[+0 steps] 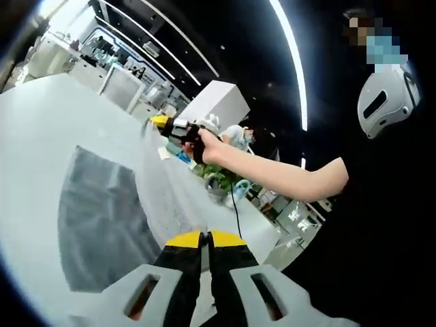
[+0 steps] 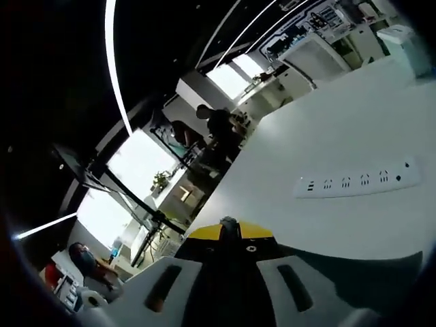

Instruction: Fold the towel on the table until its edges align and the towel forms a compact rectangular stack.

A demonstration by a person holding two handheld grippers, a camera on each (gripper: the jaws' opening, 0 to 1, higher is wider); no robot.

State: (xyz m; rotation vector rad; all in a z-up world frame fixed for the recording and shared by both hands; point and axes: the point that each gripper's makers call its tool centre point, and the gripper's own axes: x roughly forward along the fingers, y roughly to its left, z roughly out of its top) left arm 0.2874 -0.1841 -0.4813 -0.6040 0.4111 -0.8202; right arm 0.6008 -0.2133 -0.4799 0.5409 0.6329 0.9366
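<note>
Left gripper view lets us see our left tongs [image 1: 204, 240] at the bottom, with the yellow tips pressed together on an edge of the towel [image 1: 160, 194]. From there the pale towel rises as a stretched sheet above the white table [image 1: 41, 136]. Its far corner is pinched in the right tongs [image 1: 161, 122], which a hand [image 1: 208, 146] holds up over the far part of the table. On the table under the lifted cloth lies a grey shadow. Right gripper view shows our right tongs [image 2: 228, 230] narrow, with a small bit of fabric between the yellow tips. A white power strip [image 2: 357, 180] lies flat on the table [image 2: 320, 129], well apart from the tongs.
</note>
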